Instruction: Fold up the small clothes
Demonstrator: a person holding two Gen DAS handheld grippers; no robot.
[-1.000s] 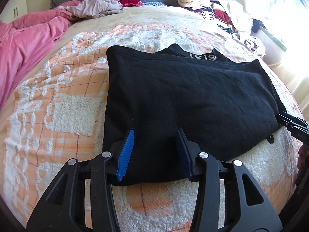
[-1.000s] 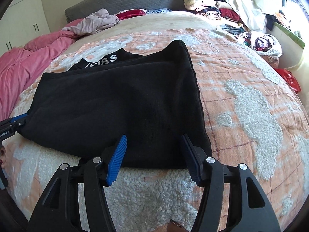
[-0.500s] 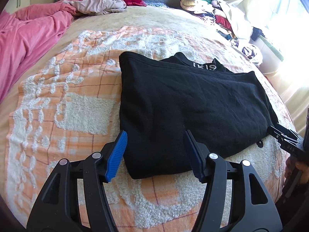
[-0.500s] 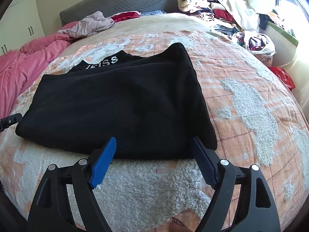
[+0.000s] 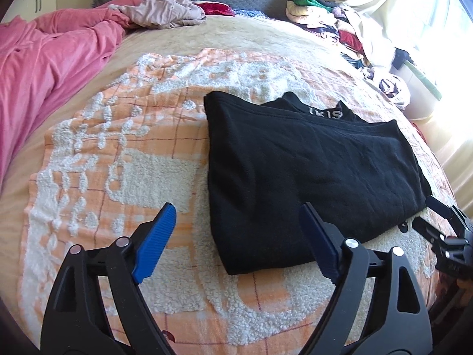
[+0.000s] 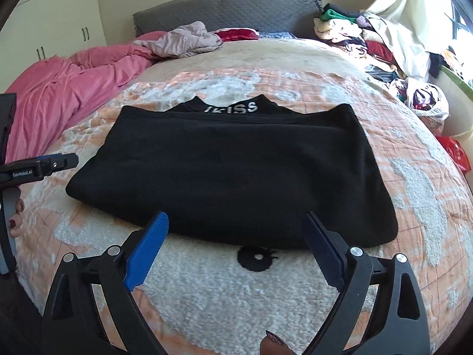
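A black folded garment (image 5: 310,171) with white lettering at its collar lies flat on the orange-and-white fleece blanket (image 5: 118,153). My left gripper (image 5: 236,208) hovers over the garment's near left corner. Its jaws are opening, wide apart, and the blue pads touch no cloth. In the right wrist view the garment (image 6: 236,171) lies just beyond my right gripper (image 6: 235,216). That gripper's jaws are opening too, with only blanket between them. Each gripper shows at the edge of the other's view: the right gripper (image 5: 443,224) and the left gripper (image 6: 56,161).
A pink duvet (image 5: 44,68) covers the bed's left side, with a crumpled beige garment (image 5: 165,9) by the grey headboard (image 6: 236,9). A pile of clothes (image 6: 369,38) fills the far right corner. A small black ring (image 6: 257,259) lies on the blanket near the garment.
Both grippers have let go of the garment's near edge, spread their jaws wide and drawn back from it. The garment has stayed flat on the blanket.
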